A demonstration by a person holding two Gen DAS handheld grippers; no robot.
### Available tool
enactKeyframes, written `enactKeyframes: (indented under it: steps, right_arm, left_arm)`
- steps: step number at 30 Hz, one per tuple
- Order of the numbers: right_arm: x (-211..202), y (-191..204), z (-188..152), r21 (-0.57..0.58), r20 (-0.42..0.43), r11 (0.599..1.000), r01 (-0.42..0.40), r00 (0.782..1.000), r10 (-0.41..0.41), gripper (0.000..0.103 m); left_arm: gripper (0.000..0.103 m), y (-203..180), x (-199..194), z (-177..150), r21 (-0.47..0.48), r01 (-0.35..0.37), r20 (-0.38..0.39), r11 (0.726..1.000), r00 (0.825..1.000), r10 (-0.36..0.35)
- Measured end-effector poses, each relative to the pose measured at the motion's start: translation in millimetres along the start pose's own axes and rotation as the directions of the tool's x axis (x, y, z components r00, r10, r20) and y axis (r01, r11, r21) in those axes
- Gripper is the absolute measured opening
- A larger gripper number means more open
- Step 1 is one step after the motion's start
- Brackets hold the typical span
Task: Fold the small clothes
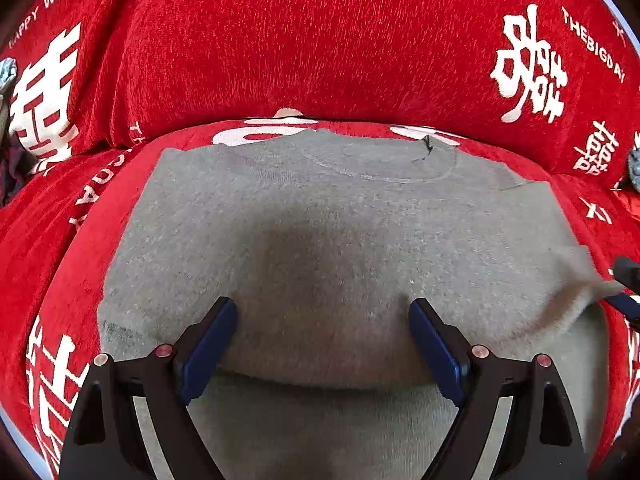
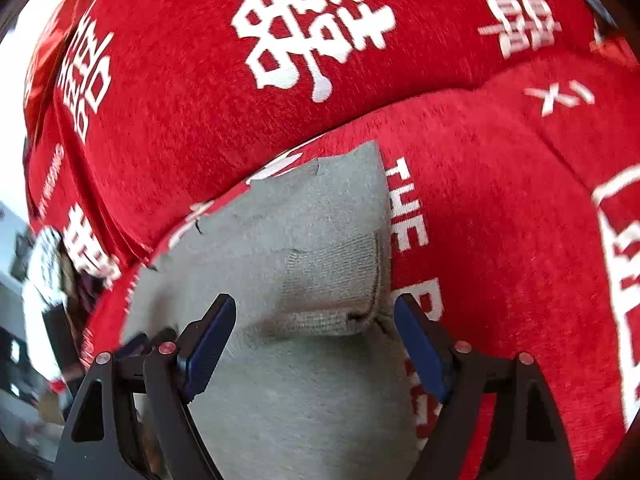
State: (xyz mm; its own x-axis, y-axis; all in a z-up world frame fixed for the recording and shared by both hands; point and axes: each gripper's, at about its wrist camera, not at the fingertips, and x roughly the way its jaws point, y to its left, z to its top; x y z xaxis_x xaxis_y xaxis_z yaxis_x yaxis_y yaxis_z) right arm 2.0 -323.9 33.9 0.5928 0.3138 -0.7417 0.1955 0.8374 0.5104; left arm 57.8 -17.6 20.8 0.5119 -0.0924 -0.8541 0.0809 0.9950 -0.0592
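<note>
A grey knit sweater (image 1: 320, 216) lies flat on the seat of a sofa under a red cover, neckline (image 1: 380, 160) toward the backrest. My left gripper (image 1: 324, 312) hovers open over the sweater's lower middle with nothing between its pads. In the right wrist view the ribbed sleeve cuff (image 2: 332, 280) lies folded over the sweater's body (image 2: 280, 392). My right gripper (image 2: 314, 308) is open, its fingers on either side of the cuff, the right pad (image 2: 420, 352) close to the cuff's edge. The right gripper's tip (image 1: 630, 280) shows by the blurred sleeve (image 1: 580, 284).
The red cover (image 1: 280, 40) with white characters spreads over seat and backrest (image 2: 200, 100). Other cloth lies at the left end (image 1: 8, 80) and right end (image 1: 634, 164) of the sofa. Beyond the sofa's left edge, blurred room clutter (image 2: 24, 320) shows.
</note>
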Motion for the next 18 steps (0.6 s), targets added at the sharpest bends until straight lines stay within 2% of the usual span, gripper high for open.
enactKeyframes:
  steps: [1, 2, 3, 4, 5, 6, 10, 12, 14, 18]
  right_arm:
    - [2.6, 1.2, -2.6, -0.001, -0.006, 1.000, 0.017, 1.000, -0.017, 0.064]
    - [7.1, 2.2, -4.0, -0.016, -0.016, 0.998, 0.066, 0.998, -0.066, 0.036]
    - [9.9, 3.9, -5.0, -0.037, -0.013, 0.993, 0.109, 0.994, -0.109, 0.022]
    - [9.3, 4.0, -4.6, -0.049, -0.004, 0.993, 0.107, 0.994, -0.107, 0.021]
    - [5.1, 4.9, -4.8, -0.061, 0.014, 0.993, 0.097, 0.995, -0.096, 0.010]
    - [0.8, 7.6, -4.5, -0.077, 0.033, 0.993, 0.090, 0.996, -0.088, 0.005]
    - [-20.1, 32.8, -4.0, -0.210, 0.153, 0.972, 0.105, 0.986, -0.073, 0.005]
    - [-21.2, 42.1, -3.5, -0.264, 0.180, 0.956, 0.129, 0.980, -0.083, 0.005]
    - [-20.2, 45.2, -0.4, -0.282, 0.185, 0.951, 0.123, 0.980, -0.072, 0.005]
    - [-37.7, 57.5, 12.6, -0.319, 0.271, 0.943, 0.096, 0.963, -0.006, 0.005]
  left_arm:
    - [0.088, 0.8, 0.5, -1.3, 0.007, -0.003, -0.001, 1.000, 1.000, 0.003]
    - [0.088, 0.3, 1.7, -2.3, 0.012, -0.008, -0.001, 1.000, 1.000, 0.008]
    - [0.088, -0.6, 1.8, -3.0, 0.021, -0.011, 0.003, 1.000, 1.000, 0.011]
    - [0.088, -1.4, 1.4, -3.3, 0.026, -0.014, 0.006, 1.000, 1.000, 0.014]
    - [0.088, -1.6, 1.1, -3.1, 0.026, -0.015, 0.006, 1.000, 1.000, 0.014]
    - [0.088, -1.1, 0.8, -2.2, 0.018, -0.011, 0.005, 1.000, 1.000, 0.011]
    - [0.088, 1.0, 1.2, -1.9, -0.002, -0.005, 0.015, 1.000, 1.000, 0.006]
    - [0.088, -1.4, 2.0, -3.8, 0.013, -0.022, 0.017, 1.000, 1.000, 0.022]
    - [0.088, -3.5, 1.0, -3.9, 0.024, -0.030, 0.020, 0.999, 0.999, 0.030]
    - [0.088, -0.4, -0.1, -0.4, 0.001, -0.005, 0.024, 1.000, 1.000, 0.005]
